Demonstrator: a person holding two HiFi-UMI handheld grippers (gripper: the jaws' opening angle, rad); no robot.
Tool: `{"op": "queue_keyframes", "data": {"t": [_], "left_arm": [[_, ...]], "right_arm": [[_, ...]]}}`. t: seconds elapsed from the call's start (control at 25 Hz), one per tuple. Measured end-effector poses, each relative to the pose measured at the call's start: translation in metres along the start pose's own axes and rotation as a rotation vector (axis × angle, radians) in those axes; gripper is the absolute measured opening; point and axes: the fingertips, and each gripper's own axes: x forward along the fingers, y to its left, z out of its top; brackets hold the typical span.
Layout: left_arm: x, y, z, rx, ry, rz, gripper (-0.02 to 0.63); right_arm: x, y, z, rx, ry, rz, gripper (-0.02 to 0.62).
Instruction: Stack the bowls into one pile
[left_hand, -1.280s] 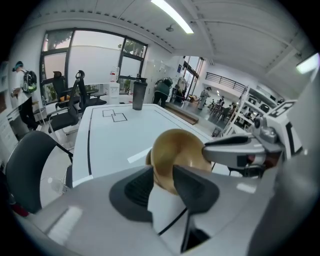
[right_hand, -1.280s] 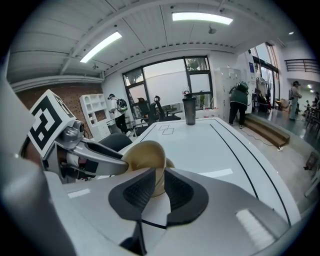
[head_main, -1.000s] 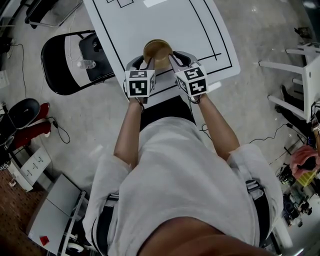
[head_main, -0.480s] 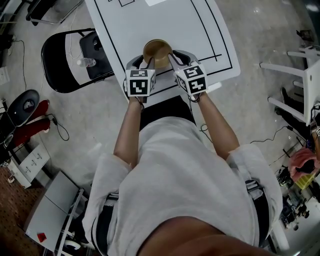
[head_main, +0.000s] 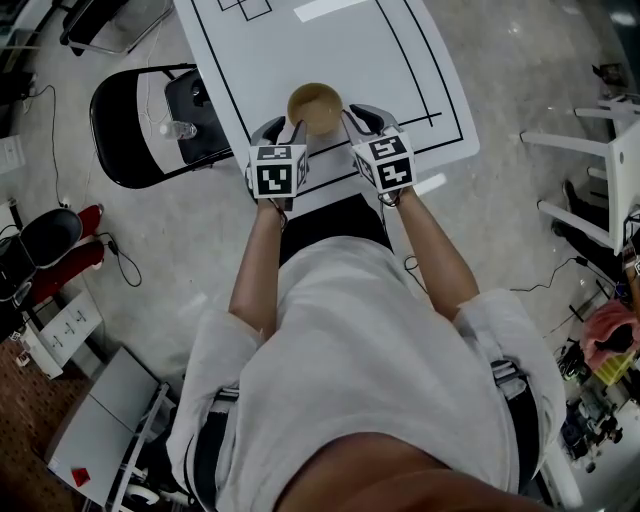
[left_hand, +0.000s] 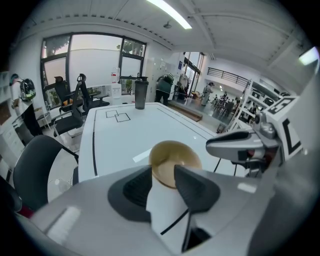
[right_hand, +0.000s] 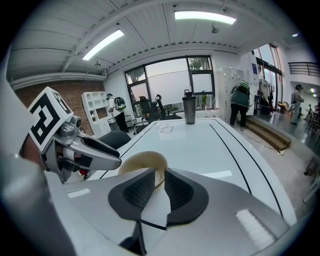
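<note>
risk: tan bowl at 12 o'clock tips if a claw nudges forward. left gripper just spread wide, rim at its tips unpinched; right gripper slightly parted, empty.

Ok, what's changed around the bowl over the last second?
The left gripper has just been opening its jaws. They now stand wide, with the near rim of the bowl at their tips but not pinched. The rest is as before: the bowl sits at the same spot on the table, the right gripper is at its other side with jaws apart, and neither hand has visibly shifted.
</note>
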Motion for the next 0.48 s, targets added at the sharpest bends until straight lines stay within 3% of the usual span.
{"op": "queue_keyframes", "data": {"t": [0.12,0.36,0.48], "left_arm": [[-0.014,-0.004,0.005,-0.001,-0.051,0.005,0.123],[-0.056,-0.016,0.006,-0.020,-0.178,0.022,0.006],[-0.073,-0.034,0.006,-0.028,-0.229,0.030,0.003]], "right_arm": [[-0.009,0.006,0.007,-0.018,-0.031,0.000,0.034],[-0.042,0.029,0.020,-0.053,-0.096,-0.006,0.000],[-0.065,0.033,0.022,-0.078,-0.132,-0.003,0.000]]}}
